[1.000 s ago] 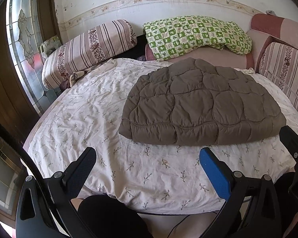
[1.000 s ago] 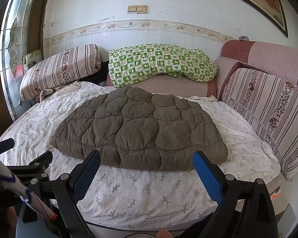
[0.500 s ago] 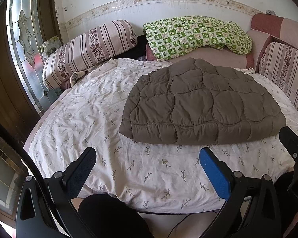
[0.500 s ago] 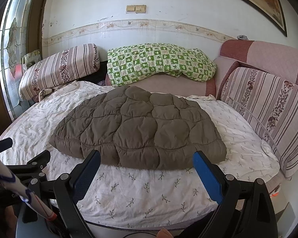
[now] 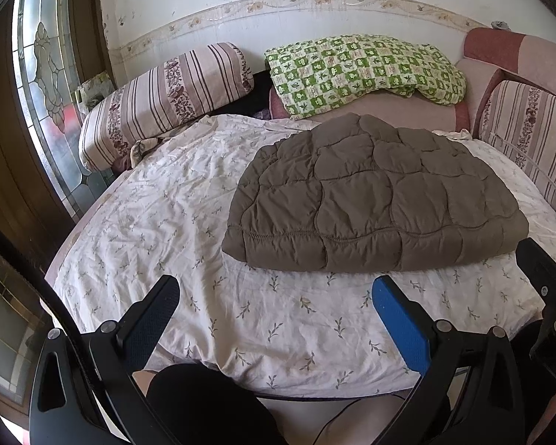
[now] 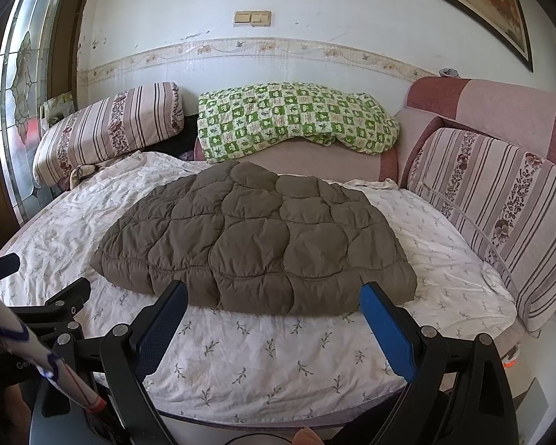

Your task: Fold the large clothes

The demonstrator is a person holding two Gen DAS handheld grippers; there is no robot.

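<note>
A brown quilted padded garment (image 5: 374,196) (image 6: 255,241) lies folded into a thick flat bundle on the white leaf-print bed sheet (image 5: 159,222) (image 6: 278,348). My left gripper (image 5: 276,298) hovers over the near edge of the bed, to the left and short of the garment, open with nothing between its fingers. My right gripper (image 6: 274,306) is open too, its fingertips just in front of the garment's near edge and not touching it. Part of the right gripper's frame (image 5: 545,282) shows at the right edge of the left wrist view.
A green checked blanket (image 6: 293,118) lies on the pink headboard cushion. Striped pillows sit at the back left (image 6: 107,129) and along the right side (image 6: 500,204). A stained-glass window (image 5: 44,74) is on the left. A person's dark-clothed leg (image 5: 200,404) is below the bed's edge.
Both grippers have shifted very slightly; the garment sits a touch lower and closer in the right wrist view. Nothing was gripped or released.
</note>
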